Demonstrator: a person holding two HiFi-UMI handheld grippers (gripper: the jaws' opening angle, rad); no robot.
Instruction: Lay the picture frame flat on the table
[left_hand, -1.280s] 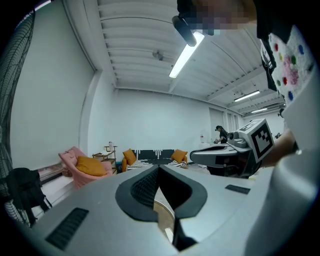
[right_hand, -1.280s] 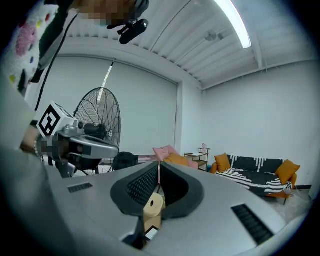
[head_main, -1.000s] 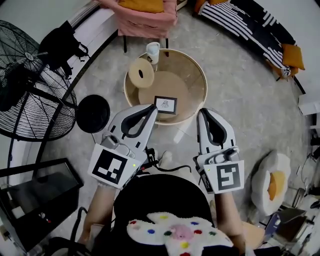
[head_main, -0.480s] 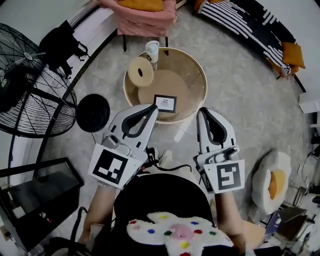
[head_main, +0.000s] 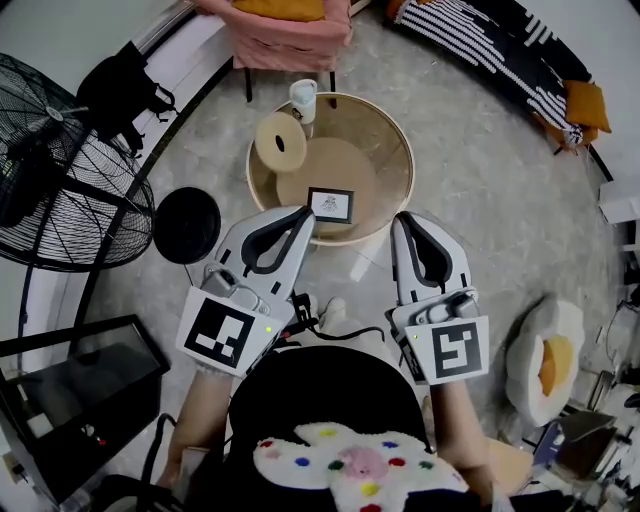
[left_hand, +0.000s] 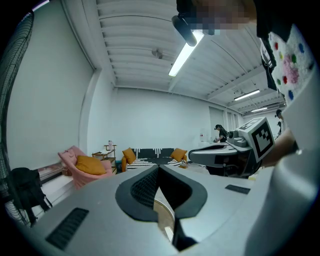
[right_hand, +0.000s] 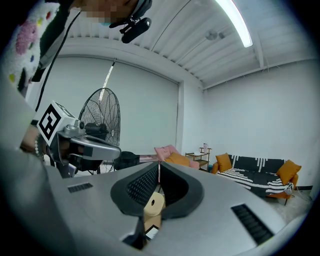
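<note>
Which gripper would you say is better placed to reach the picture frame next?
Left, I'd judge: in the head view the left gripper ends right beside the picture frame, the right gripper farther off at the table rim. Both are shut, empty.

**round table (head_main: 405, 140) ahead of both pairs of fingers**

Just beyond the left gripper (head_main: 307, 213) tips, on the round table: picture frame (head_main: 330, 205). Farther ahead and left of those tips, at the table's left edge: paper roll (head_main: 281, 145). Past it, at the far rim: cup (head_main: 303, 100). Behind the table: armchair (head_main: 290, 35). Right gripper (head_main: 402, 221) tips by the near-right rim. Well left of the left fingers: fan (head_main: 60, 170). Far ahead and right of the right fingers: sofa (head_main: 500, 50).
</note>
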